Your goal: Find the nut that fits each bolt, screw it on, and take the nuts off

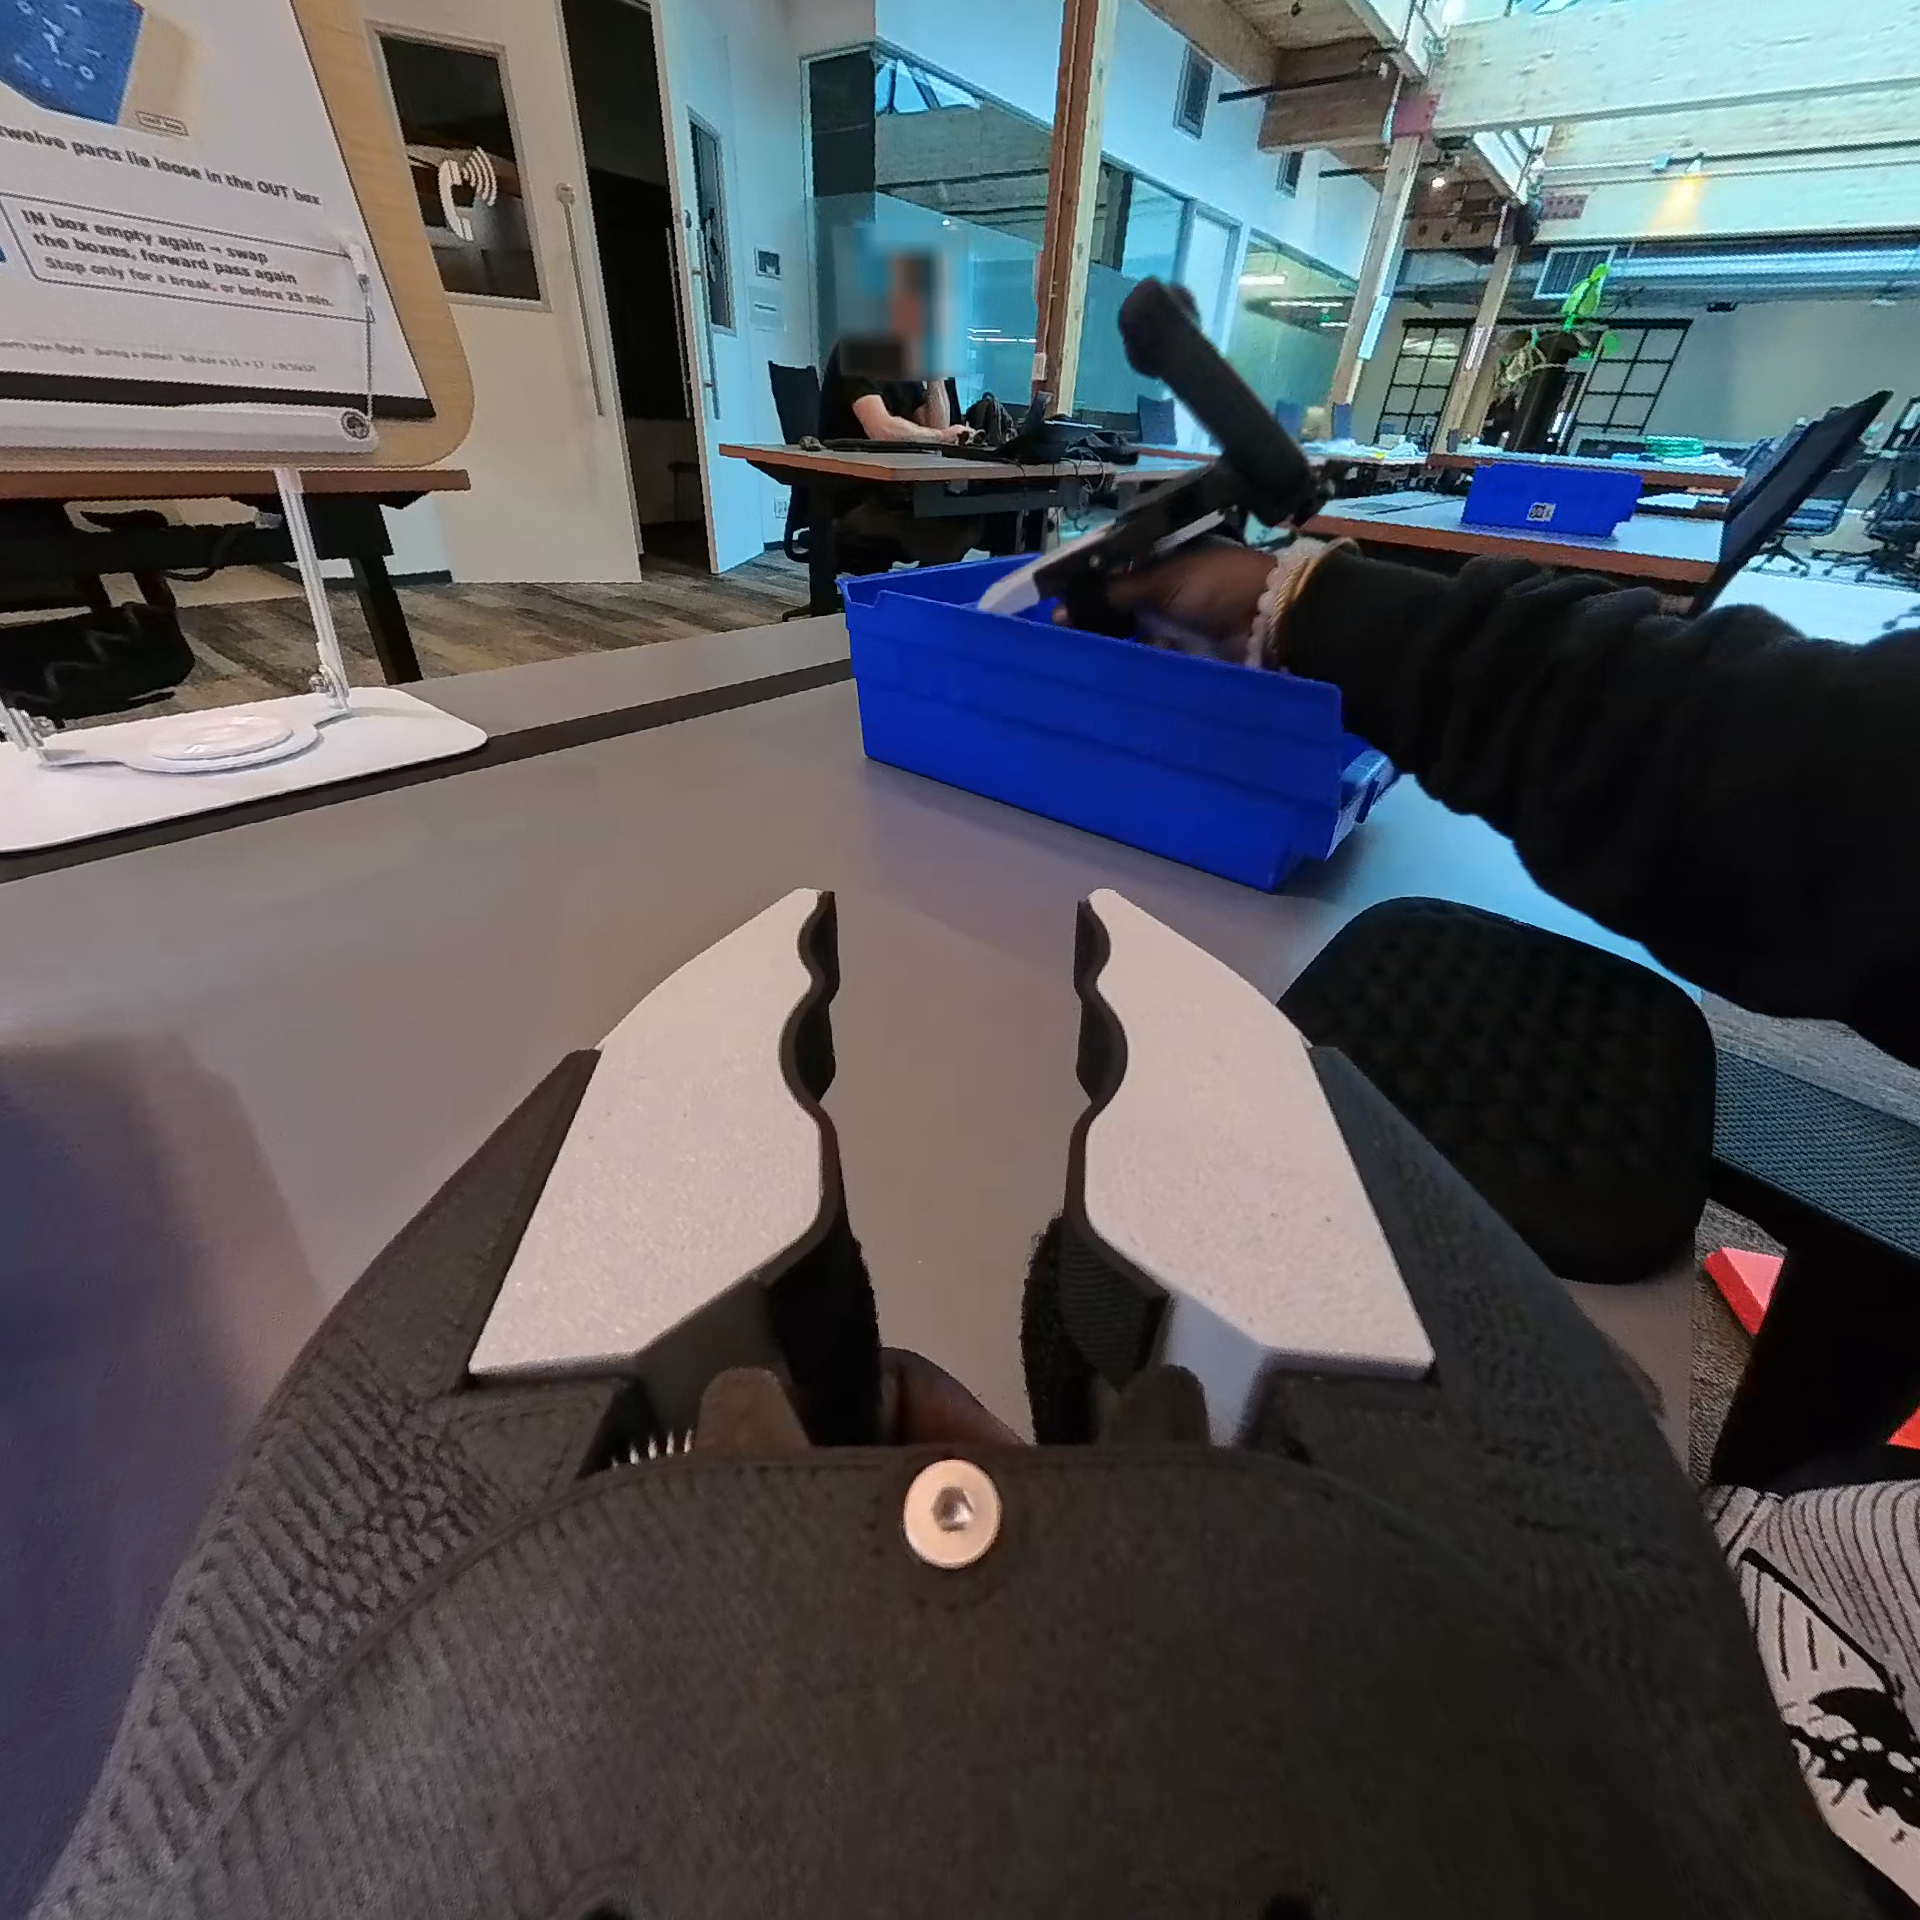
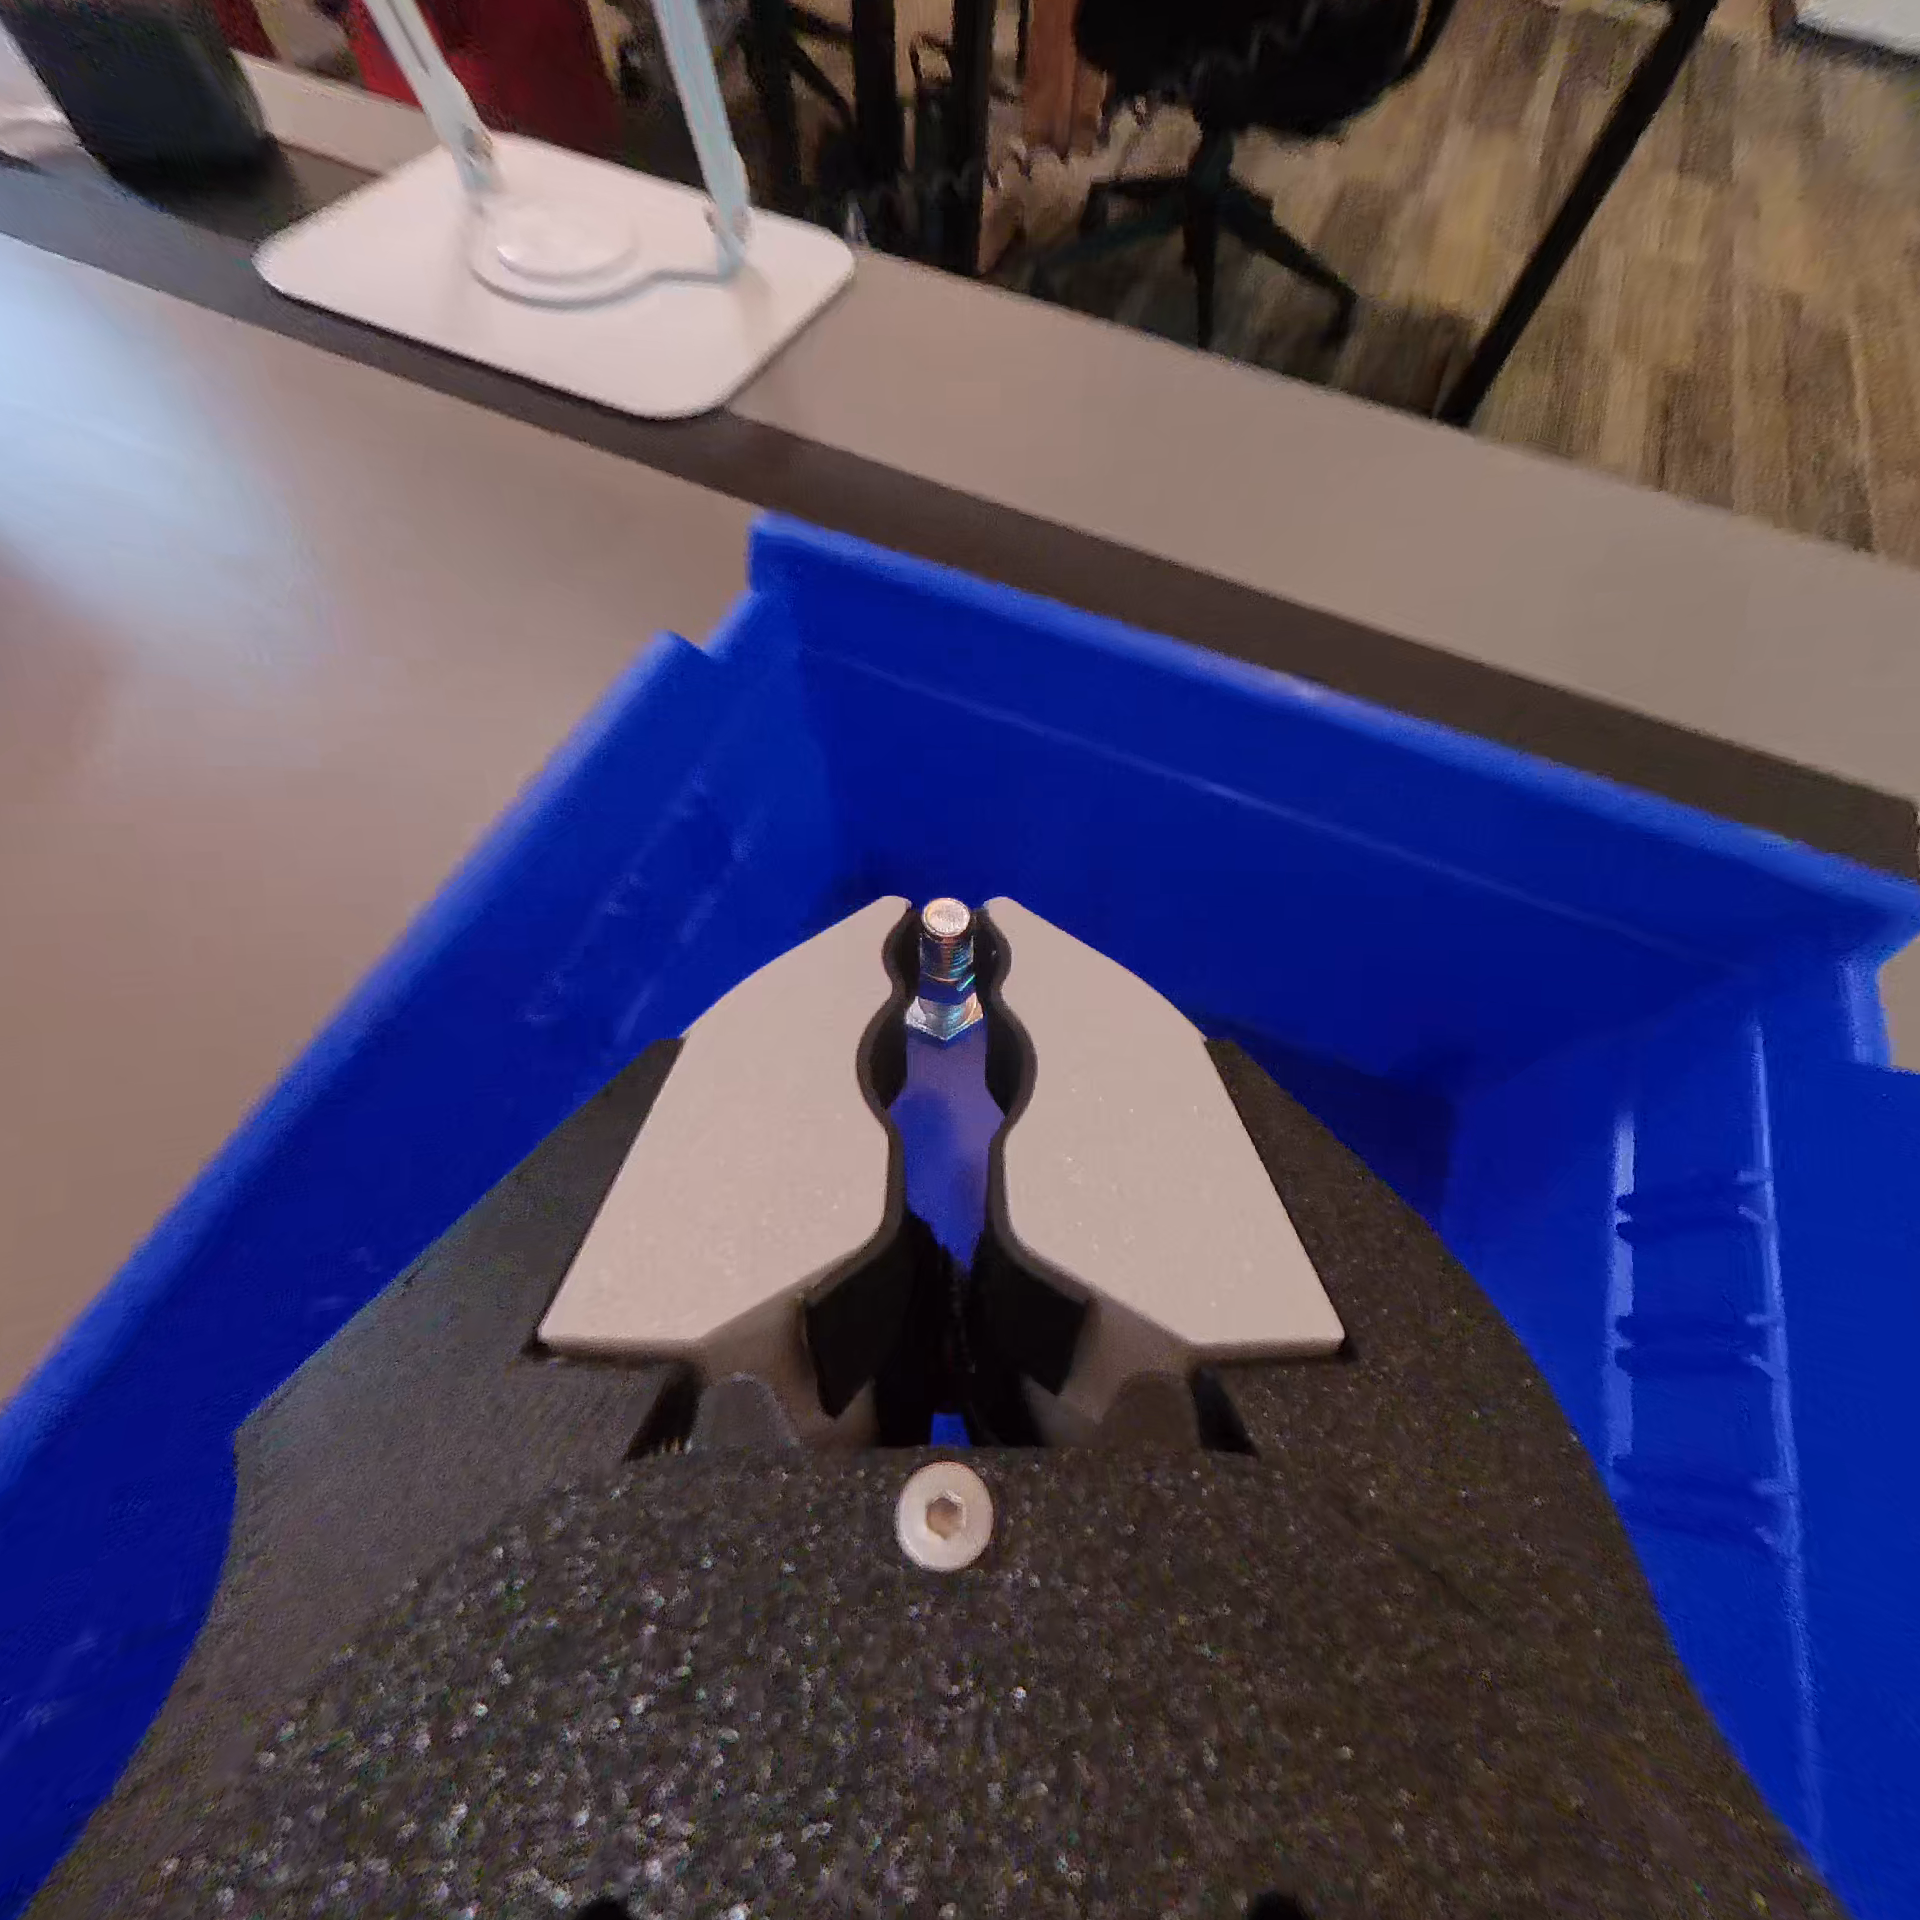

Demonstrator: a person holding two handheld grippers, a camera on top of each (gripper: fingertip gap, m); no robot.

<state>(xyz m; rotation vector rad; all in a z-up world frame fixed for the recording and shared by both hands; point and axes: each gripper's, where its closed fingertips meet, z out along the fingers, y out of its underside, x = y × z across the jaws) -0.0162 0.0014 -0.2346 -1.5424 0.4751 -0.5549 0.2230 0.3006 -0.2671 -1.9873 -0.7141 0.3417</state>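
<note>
My right gripper (image 2: 948, 914) is shut on a small silver bolt (image 2: 945, 961) with a nut (image 2: 943, 1018) threaded on its shaft. It holds them inside a blue bin (image 2: 1143, 790), near the bin's far corner. In the left wrist view the right gripper (image 1: 1029, 587) reaches down into the same blue bin (image 1: 1091, 748), held by a hand in a black sleeve (image 1: 1621, 748). My left gripper (image 1: 956, 925) is open and empty, low over the grey table (image 1: 520, 935), in front of the bin.
A white stand base (image 1: 239, 758) with an instruction board (image 1: 177, 208) stands at the table's back left; the base also shows in the right wrist view (image 2: 561, 281). A black mesh chair back (image 1: 1507, 1081) is at the right. A person sits at a far desk. There is about 40 centimeters between the tips of the two grippers.
</note>
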